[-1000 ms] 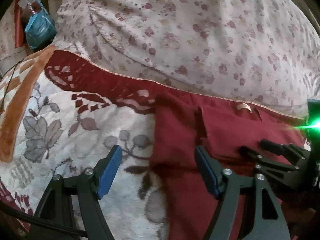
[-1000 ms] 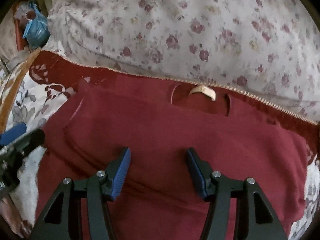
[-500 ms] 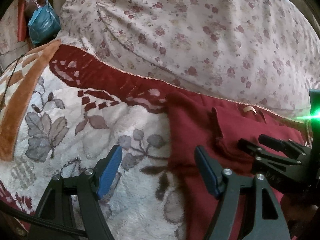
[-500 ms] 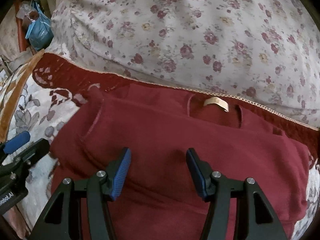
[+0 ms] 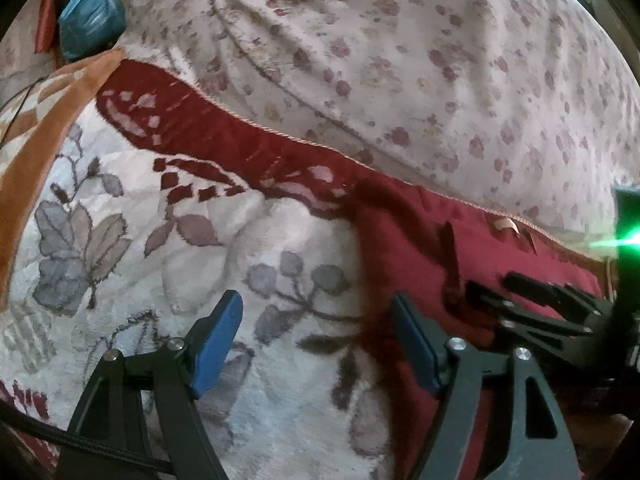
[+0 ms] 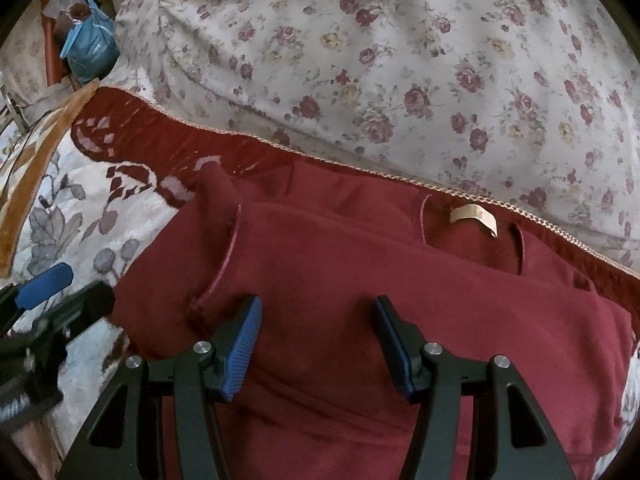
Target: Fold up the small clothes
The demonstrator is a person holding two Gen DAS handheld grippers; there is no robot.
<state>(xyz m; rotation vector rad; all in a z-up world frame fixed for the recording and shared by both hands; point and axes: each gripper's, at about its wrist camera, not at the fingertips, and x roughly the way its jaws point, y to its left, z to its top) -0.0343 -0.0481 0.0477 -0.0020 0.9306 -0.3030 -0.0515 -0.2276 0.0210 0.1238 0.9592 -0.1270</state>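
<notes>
Your right gripper (image 6: 318, 344) hovers open over the maroon top (image 6: 360, 280) (tan neck label (image 6: 476, 218) showing). Your left gripper (image 5: 316, 340) gapes empty above the floral blanket (image 5: 160, 260).

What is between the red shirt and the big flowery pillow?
A dark red strip of the blanket with a pale corded edge runs between the red shirt and the flowery pillow. The right wrist view shows it best.

Lower part of the red garment (image 6: 360, 280) cut off at the frame's bottom edge. Blue bag (image 6: 92, 50), upper left, partly cut off; label (image 6: 474, 218) lettering too small to tell.
</notes>
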